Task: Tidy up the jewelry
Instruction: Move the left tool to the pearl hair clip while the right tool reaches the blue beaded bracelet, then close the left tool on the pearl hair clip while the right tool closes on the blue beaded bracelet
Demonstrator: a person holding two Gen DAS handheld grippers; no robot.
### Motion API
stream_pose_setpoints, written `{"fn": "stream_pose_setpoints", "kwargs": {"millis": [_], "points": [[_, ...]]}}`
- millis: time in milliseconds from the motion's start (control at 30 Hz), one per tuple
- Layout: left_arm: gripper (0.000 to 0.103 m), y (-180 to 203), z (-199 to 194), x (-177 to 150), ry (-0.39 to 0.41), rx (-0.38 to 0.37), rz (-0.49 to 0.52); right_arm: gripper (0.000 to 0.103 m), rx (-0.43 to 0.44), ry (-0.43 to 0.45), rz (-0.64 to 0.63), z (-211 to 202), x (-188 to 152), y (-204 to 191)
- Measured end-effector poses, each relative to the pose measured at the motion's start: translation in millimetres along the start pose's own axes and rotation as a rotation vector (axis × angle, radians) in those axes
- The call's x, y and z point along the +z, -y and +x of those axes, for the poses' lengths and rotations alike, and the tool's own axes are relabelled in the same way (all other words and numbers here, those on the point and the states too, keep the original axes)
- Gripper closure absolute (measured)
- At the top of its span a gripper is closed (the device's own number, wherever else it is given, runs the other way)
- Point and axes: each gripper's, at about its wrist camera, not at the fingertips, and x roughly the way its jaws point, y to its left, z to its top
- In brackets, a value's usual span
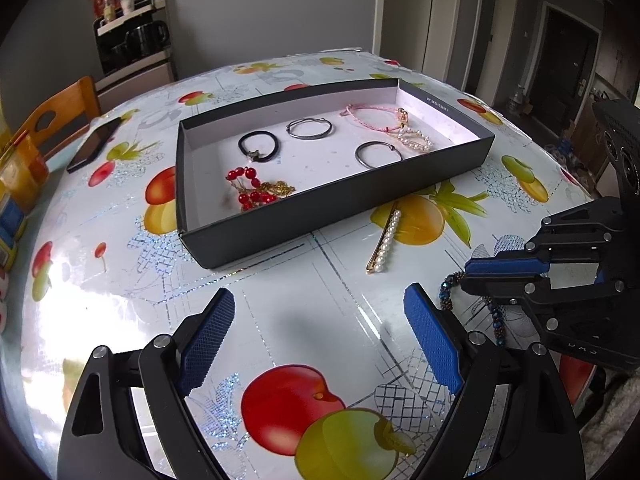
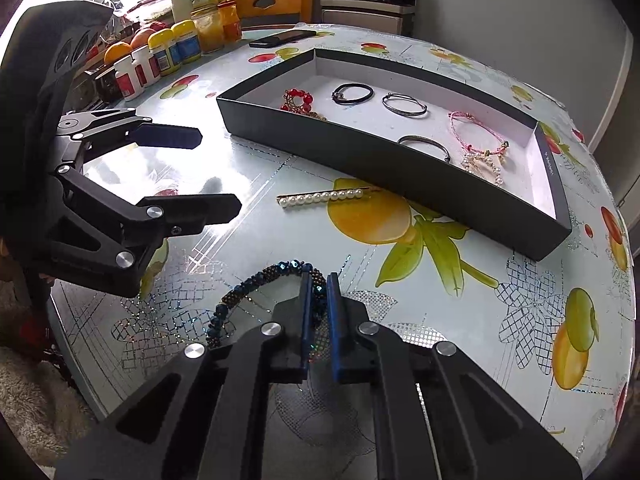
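Note:
A black tray [image 1: 320, 216] [image 2: 400, 176] on the fruit-print table holds several pieces: red beads [image 1: 250, 188], a black hair tie [image 1: 258, 146], two metal bangles [image 1: 309, 128], a pink cord bracelet [image 1: 374, 118] and a pearl clip [image 1: 416, 138]. A pearl hair pin [image 1: 386, 242] [image 2: 324, 197] lies on the table in front of the tray. My right gripper [image 2: 318, 280] [image 1: 470, 274] is shut on a dark blue beaded bracelet [image 2: 256, 288] [image 1: 448, 290] at the near right. My left gripper [image 1: 320, 316] [image 2: 218, 170] is open and empty above the table.
A phone [image 1: 94, 144] [image 2: 282, 38] lies at the table's far left. Jars and bottles [image 2: 160, 56] crowd the left edge. A wooden chair [image 1: 56, 116] stands behind it. A cabinet with a kettle [image 1: 136, 48] stands by the wall.

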Motion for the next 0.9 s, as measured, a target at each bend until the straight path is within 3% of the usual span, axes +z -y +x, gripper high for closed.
{"fn": "stream_pose_setpoints", "kwargs": {"millis": [267, 300, 367, 600, 733, 900], "points": [[0.019, 10.8, 6.5, 6.2, 0.014, -0.046, 0.021, 0.096, -0.001, 0.026, 0.057, -12.7, -4.0, 19.2], [0.022, 13.2, 8.7, 7.6, 0.012, -0.053, 0.027, 0.096, -0.006, 0.028, 0.062, -14.2, -4.2, 22.2], [0.043, 17.5, 15.0, 10.4, 0.0, -0.067, 0.039, 0.096, -0.021, 0.034, 0.074, -17.7, -6.4, 29.0], [0.062, 36.0, 34.1, 19.3, -0.015, -0.065, 0.103, 0.096, -0.043, 0.048, 0.107, -26.8, -11.0, 46.7], [0.068, 43.4, 38.6, 25.1, -0.009, -0.056, 0.131, 0.096, -0.044, 0.053, 0.111, -29.0, -12.4, 51.2], [0.09, 50.9, 38.0, 24.5, -0.008, -0.077, 0.166, 0.096, -0.044, 0.061, 0.116, -32.7, -12.7, 55.7]]}}
